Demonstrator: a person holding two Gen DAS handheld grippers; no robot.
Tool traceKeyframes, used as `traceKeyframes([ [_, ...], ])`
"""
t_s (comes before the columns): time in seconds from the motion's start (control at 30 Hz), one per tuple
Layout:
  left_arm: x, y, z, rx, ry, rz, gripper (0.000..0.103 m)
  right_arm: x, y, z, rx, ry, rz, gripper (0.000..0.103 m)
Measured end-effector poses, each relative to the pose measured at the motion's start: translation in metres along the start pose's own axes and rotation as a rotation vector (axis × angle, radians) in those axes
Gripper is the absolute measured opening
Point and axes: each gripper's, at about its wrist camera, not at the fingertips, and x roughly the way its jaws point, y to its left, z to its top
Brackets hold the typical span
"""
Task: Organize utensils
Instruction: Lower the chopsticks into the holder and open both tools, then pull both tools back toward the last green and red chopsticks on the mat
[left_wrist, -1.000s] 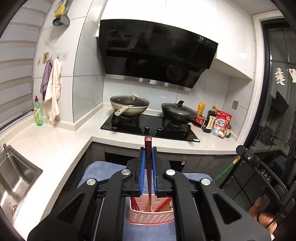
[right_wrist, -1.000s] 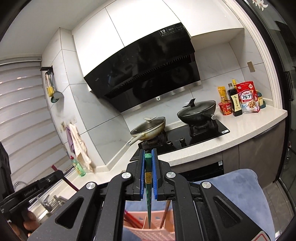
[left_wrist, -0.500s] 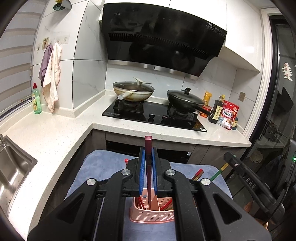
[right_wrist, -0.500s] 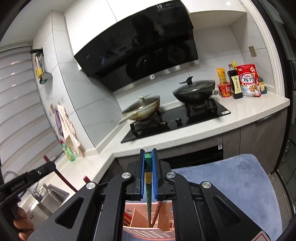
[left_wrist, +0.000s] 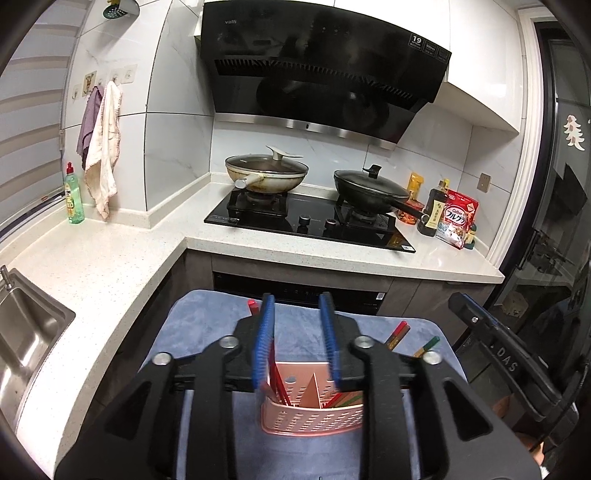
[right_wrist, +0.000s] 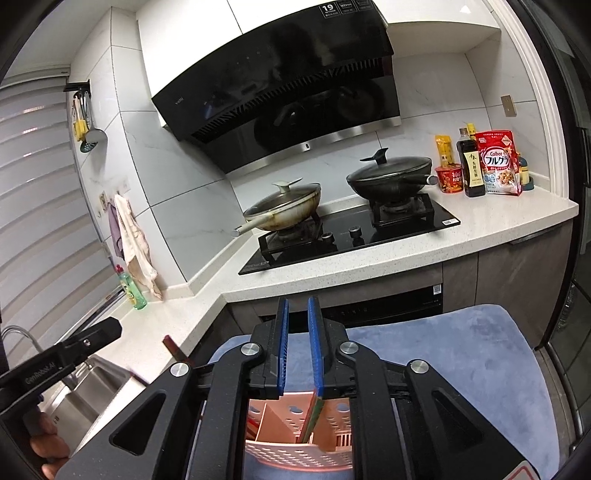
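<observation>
Tool (right_wrist: 297, 345) before "Calbee" bag (right_wrist: 498, 167)

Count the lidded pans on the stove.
2: a cream pan on the left burner and a black pan on the right burner. None seem hidden.
</observation>
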Motion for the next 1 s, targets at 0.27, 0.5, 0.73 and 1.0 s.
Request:
traceKeyframes([
  [0.27,-0.014,-0.002,-0.007,0.015,-0.007,0.024,0.051,-0.019,0.006,-0.004,-0.017,0.004,0.014,0.024],
  [0.5,-0.027,-0.001,-0.024,0.040,0.004,0.068,0.057,-0.042,0.007,-0.018,-0.022,0.020,0.027,0.029],
  [0.73,-0.040,0.000,-0.052,0.069,0.037,0.107,0.057,-0.068,0.011,-0.041,-0.040,0.059,0.039,0.030],
  [1.0,-0.055,0.009,-0.098,0.081,0.098,0.132,0.057,-0.096,0.013,-0.085,-0.070,0.125,0.028,0.035],
])
